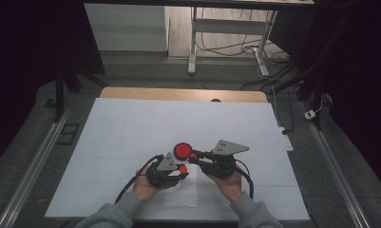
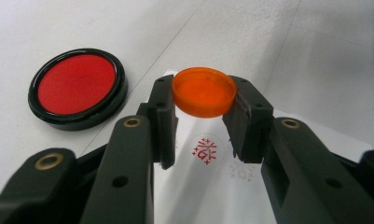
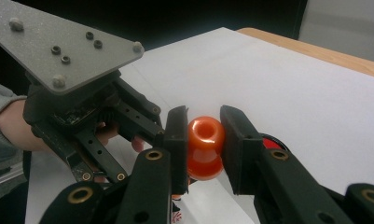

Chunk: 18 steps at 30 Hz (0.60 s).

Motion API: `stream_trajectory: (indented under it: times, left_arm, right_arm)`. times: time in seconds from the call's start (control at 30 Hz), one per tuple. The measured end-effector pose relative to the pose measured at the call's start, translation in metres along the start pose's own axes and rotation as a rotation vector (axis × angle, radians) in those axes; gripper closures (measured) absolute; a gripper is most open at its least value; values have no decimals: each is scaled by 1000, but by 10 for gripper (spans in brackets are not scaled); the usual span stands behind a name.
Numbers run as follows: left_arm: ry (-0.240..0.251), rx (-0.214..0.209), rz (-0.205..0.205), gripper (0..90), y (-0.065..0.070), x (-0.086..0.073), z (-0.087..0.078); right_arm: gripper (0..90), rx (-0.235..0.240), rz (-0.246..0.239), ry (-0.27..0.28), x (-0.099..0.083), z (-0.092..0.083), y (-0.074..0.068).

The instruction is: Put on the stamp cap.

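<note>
Both grippers are clamping parts: left gripper is holding the translucent orange round cap above the stamped white paper, while right gripper is pinching the glossy orange stamp body beside the black-rimmed red ink pad, so recapping probably comes next, needing careful alignment.

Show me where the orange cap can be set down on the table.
Free: the white sheet left of and behind the red ink pad, and its right side past the right gripper. Crowded: near the left gripper holding the orange cap, the stamp and stamped paper.
</note>
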<state>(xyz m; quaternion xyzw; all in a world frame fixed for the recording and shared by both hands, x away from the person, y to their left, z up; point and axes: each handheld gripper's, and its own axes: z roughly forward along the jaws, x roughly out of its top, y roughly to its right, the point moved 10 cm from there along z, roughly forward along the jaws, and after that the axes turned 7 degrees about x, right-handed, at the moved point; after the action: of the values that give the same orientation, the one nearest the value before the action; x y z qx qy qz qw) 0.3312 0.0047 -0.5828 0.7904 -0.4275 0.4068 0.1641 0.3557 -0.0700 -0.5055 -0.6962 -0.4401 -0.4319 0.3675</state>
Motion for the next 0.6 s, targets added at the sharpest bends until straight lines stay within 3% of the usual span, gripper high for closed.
stream_trajectory:
  times: [0.6]
  left_arm:
    - [16, -3, -9, 645, 0, 3, -3]
  right_arm:
    - [720, 40, 12, -26, -8, 12, -10]
